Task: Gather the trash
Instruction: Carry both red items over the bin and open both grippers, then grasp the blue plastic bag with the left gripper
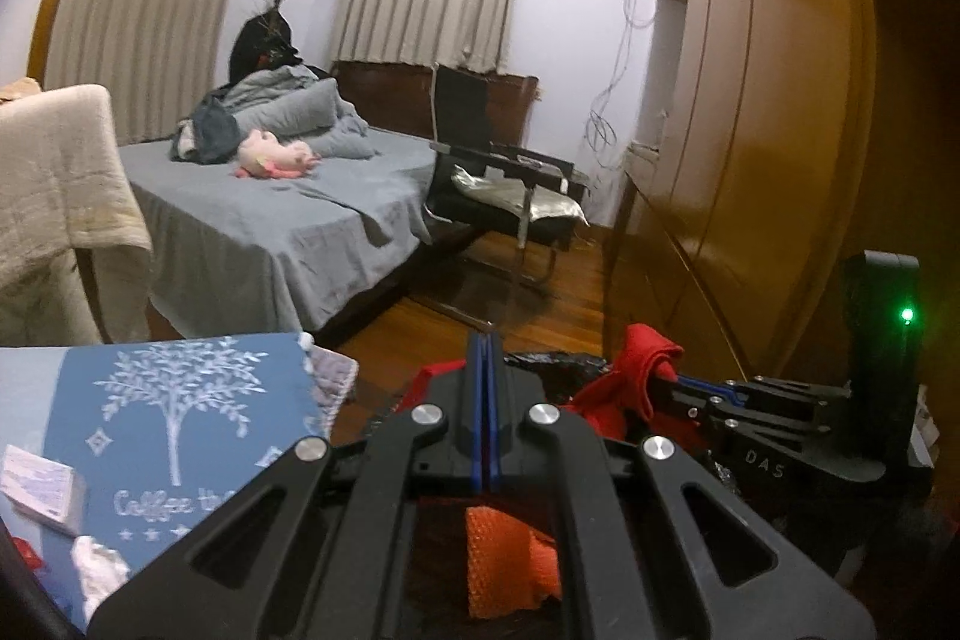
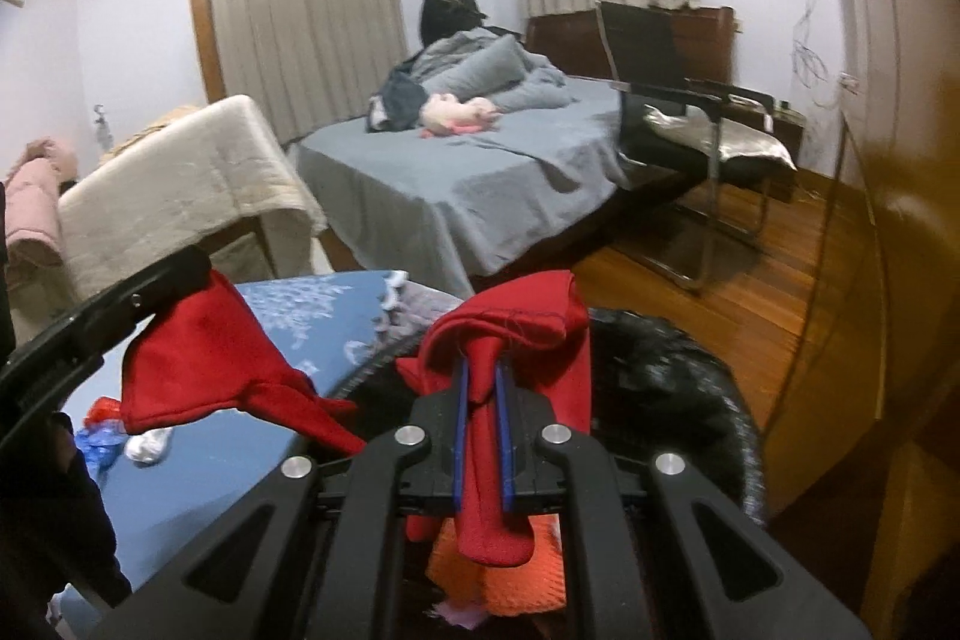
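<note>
L wrist: left tongs (image 1: pixel 483 346) fully closed, what they pinch not visible; blue tree-print tabletop (image 1: pixel 180 400), white packet (image 1: pixel 39 487). R wrist: right tongs (image 2: pixel 480 382) clamped on red fabric cloth (image 2: pixel 510 334) over black trash bag (image 2: pixel 672 358); orange mesh piece (image 2: pixel 510 574) below.

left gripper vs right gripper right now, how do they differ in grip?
In its own view the left gripper shows bare blue pads pressed together; the right wrist view shows its tip pinching an edge of the red cloth. The right gripper clamps a thick fold of that cloth, which keeps its pads apart. Shared: both are shut and hold the cloth above the black bag.
</note>
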### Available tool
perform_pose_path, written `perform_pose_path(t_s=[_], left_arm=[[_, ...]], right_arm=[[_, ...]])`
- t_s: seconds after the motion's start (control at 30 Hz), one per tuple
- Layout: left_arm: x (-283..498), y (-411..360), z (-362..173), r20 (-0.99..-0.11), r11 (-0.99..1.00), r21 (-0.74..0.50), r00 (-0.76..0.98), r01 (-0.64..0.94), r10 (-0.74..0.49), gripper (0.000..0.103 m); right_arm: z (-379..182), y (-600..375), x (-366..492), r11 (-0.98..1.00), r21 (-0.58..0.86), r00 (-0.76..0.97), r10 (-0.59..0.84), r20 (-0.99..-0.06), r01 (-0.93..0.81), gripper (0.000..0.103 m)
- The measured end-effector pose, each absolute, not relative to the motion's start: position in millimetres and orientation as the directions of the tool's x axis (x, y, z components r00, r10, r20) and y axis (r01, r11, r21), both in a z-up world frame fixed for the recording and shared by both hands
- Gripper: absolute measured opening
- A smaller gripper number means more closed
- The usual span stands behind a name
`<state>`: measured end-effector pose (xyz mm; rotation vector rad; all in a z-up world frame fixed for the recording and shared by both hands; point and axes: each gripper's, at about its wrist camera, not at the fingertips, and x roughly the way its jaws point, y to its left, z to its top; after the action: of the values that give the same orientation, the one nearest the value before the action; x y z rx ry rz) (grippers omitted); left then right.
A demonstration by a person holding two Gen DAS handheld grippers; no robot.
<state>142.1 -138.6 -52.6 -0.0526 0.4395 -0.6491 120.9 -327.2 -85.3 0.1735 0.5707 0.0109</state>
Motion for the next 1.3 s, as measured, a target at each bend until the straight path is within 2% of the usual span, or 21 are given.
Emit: perform_pose_path(t_s=[0.13,0.23,0.33,0.37,0.43,0.5,0.53,0.6,0.67,0.77,0.83,1.3], left_arm=[[148,-153,-68,-0.414,0.786,-0.182,0.679,0.591,-0.606,0.001],[155,-161,-76,-0.448,0.765,-0.198,0.638,0.612,-0.626,0.005],[159,-161,-86,-0.478,0.763,-0.208,0.617,0.612,-0.625,0.034],[160,-159,-88,-0.48,0.766,-0.207,0.619,0.608,-0.621,0.036],[160,-153,-92,-0.493,0.776,-0.2,0.623,0.599,-0.608,0.037],[160,-141,-94,-0.499,0.793,-0.189,0.639,0.579,-0.585,0.04],[160,-135,-94,-0.499,0.804,-0.183,0.651,0.566,-0.572,0.043],[159,-120,-93,-0.492,0.827,-0.17,0.681,0.535,-0.542,0.052],[155,-106,-90,-0.481,0.85,-0.159,0.713,0.501,-0.51,0.069],[147,-80,-87,-0.469,0.885,-0.136,0.758,0.445,-0.453,0.079],[144,-63,-86,-0.47,0.906,-0.125,0.78,0.405,-0.414,0.082],[118,63,-93,-0.5,0.992,-0.034,0.857,0.124,-0.124,0.085]], right_arm=[[-95,-341,122,0.985,0.155,0.829,0.022,-0.559,0.078,0.009],[-103,-348,123,0.982,0.151,0.814,-0.001,-0.58,0.109,0.014],[-111,-353,124,0.98,0.142,0.798,-0.023,-0.602,0.136,0.037],[-112,-353,123,0.98,0.141,0.798,-0.027,-0.602,0.14,0.044],[-113,-355,119,0.98,0.138,0.797,-0.032,-0.602,0.144,0.05],[-113,-354,118,0.98,0.137,0.798,-0.034,-0.602,0.145,0.066],[-113,-354,118,0.98,0.14,0.801,-0.03,-0.598,0.141,0.068],[-111,-348,116,0.982,0.139,0.812,-0.022,-0.583,0.126,0.085],[-107,-338,115,0.984,0.136,0.827,-0.015,-0.562,0.111,0.095],[-101,-320,117,0.987,0.142,0.839,0.011,-0.544,0.079,0.097],[-99,-309,121,0.986,0.153,0.841,0.035,-0.54,0.057,0.097],[-103,-182,154,0.971,0.178,0.821,0.23,-0.522,-0.159,0.097]])
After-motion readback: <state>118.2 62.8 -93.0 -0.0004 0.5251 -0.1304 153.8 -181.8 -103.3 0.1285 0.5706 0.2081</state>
